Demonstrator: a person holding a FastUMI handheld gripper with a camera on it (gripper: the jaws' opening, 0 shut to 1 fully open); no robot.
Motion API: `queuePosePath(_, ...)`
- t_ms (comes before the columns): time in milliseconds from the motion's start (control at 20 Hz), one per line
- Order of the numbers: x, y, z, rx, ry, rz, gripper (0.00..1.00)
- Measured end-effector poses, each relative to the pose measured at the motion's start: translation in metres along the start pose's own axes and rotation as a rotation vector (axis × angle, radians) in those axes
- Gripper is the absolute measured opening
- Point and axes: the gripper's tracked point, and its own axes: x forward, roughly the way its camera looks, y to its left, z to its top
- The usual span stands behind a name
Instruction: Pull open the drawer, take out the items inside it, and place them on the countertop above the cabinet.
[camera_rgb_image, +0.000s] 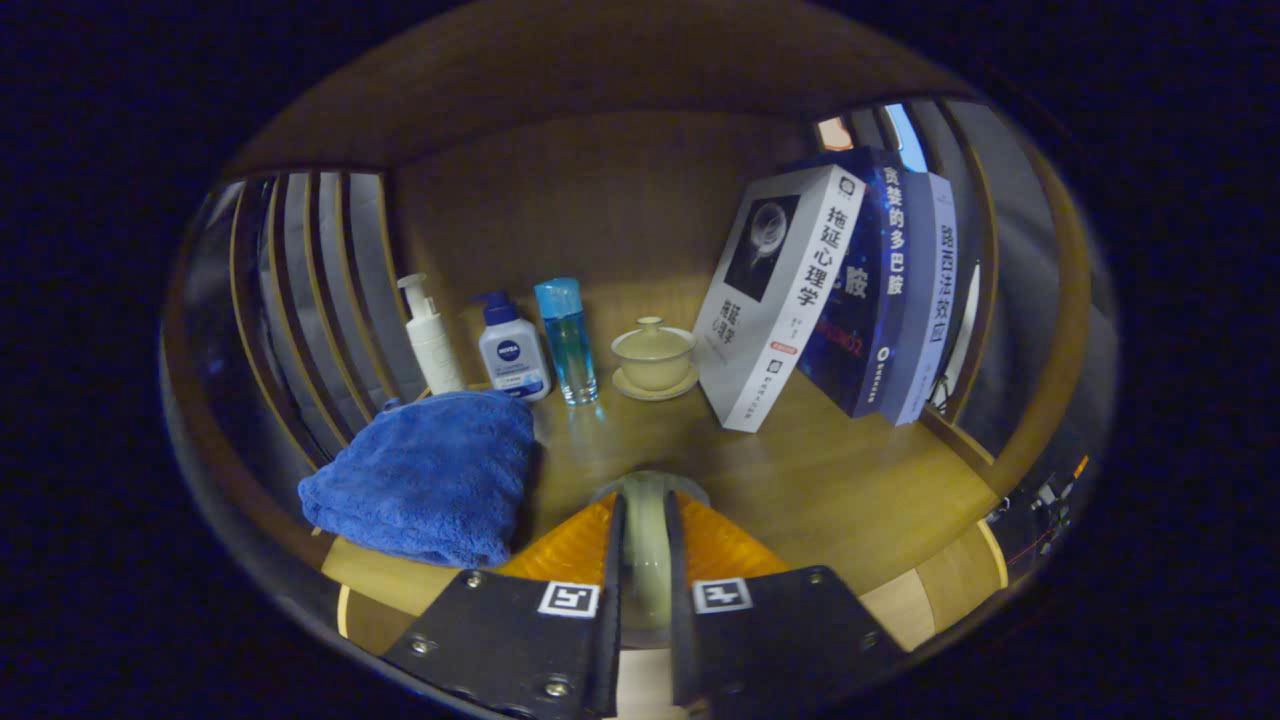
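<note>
**Setting the held piece down on the table without tipping it**

I had the tongs (642, 560) nearly closed, both fingers pressed on the sides of a pale, rounded ceramic piece (646, 520) that stood up between them. I judged it a cup or small vessel from the drawer, though the fingers hid most of it and I could not name it more closely. It hung just over the near edge of the wooden table (850, 490), so I took the step in hand to be the placing.

To do it well, I meant to lower it straight and upright onto the bare wood just ahead of the fingers, release only once the base sat flat, and part the fingers evenly so neither dragged it sideways.

The blue towel (425, 480) lay close to the left of the fingers; I wanted to stay off it, since soft cloth would leave the piece tilted.

Further on stood a row: a white pump bottle (430, 340), a blue-capped lotion bottle (512, 350), a clear blue bottle (568, 340) and a lidded tea bowl on its saucer (654, 358). To their right, three books (830, 290) leaned. I judged the open patch before the tea bowl the safest spot, well short of the glass.
</note>
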Motion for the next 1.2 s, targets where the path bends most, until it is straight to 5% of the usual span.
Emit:
queuePosePath(50, 0.000, -0.002, -0.001, -0.005, -0.001, -0.005, 0.23)
queuePosePath(400, -0.026, 0.010, 0.030, 0.033, -0.136, 0.052, 1.00)
queuePosePath(750, -0.091, -0.004, 0.051, 0.025, -0.262, 0.017, 1.00)
queuePosePath(1200, -0.186, -0.020, 0.019, 0.010, -0.346, -0.054, 0.99)
